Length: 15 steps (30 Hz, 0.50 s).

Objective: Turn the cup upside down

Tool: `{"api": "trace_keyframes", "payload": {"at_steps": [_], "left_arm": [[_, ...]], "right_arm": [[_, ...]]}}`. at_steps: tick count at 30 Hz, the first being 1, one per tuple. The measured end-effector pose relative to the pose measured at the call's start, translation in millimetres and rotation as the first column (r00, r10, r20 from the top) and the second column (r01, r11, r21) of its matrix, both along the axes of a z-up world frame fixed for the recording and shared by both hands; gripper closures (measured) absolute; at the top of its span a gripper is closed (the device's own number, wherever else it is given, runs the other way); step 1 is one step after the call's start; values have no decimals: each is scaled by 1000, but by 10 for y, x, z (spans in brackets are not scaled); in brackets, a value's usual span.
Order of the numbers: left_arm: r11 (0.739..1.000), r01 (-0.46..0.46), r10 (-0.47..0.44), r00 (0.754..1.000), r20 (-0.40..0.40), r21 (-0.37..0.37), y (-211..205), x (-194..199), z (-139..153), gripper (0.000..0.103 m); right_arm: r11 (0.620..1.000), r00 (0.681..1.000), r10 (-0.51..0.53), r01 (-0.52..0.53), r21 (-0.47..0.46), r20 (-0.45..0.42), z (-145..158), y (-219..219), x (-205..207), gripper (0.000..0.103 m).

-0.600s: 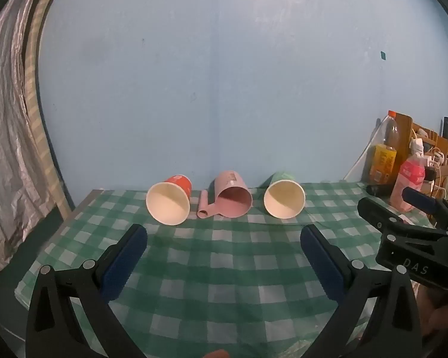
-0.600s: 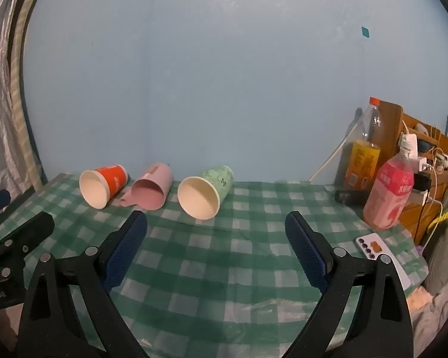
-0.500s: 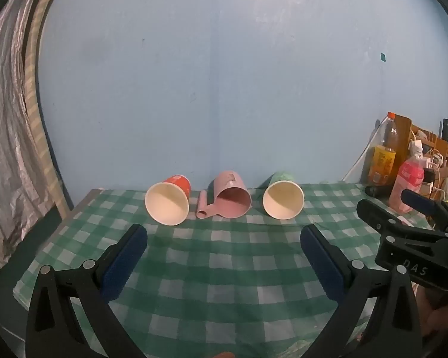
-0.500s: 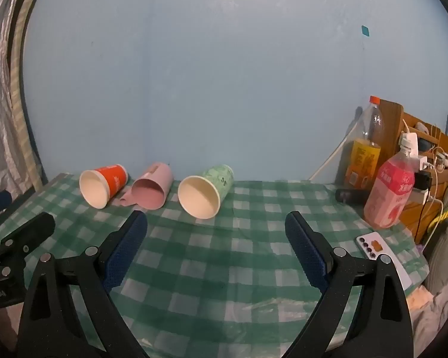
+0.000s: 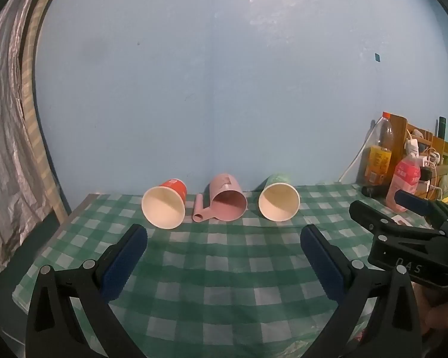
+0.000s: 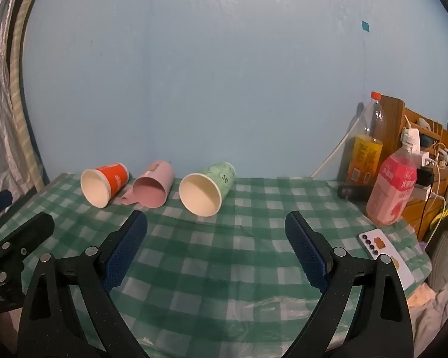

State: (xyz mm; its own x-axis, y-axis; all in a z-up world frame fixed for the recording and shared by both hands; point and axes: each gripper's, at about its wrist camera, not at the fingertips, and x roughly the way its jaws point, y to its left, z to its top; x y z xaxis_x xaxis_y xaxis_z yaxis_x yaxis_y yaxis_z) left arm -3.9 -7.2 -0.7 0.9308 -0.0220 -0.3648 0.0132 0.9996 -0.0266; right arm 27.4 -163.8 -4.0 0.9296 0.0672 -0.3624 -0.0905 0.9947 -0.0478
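Note:
Three cups lie on their sides near the wall on the green checked tablecloth, mouths toward me: an orange paper cup on the left, a pink mug with a handle in the middle, a green paper cup on the right. They also show in the right wrist view: orange cup, pink mug, green cup. My left gripper is open and empty, short of the cups. My right gripper is open and empty, just short of the green cup.
An orange-drink bottle and a pink-drink bottle stand at the table's right end, before a wooden shelf with cables. A phone lies near the right front edge. A curtain hangs at left.
The cups sit slightly higher and smaller in the left wrist view, so the left gripper has drawn back a little. The right gripper view is nearly unchanged.

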Motion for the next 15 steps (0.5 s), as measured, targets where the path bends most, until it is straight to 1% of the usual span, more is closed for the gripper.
{"api": "trace_keyframes", "payload": {"at_steps": [8,15], "left_arm": [[1000,1,-1,1000,-6,-21,16,14,14,0],[1000,0,0,1000,-3,-18,6,4,0,0]], "right_arm": [[1000,1000,3,-3,2,-6,-13,16,7,10],[1000,1000,-4,4,2,-19,-28,29,36,10]]}}
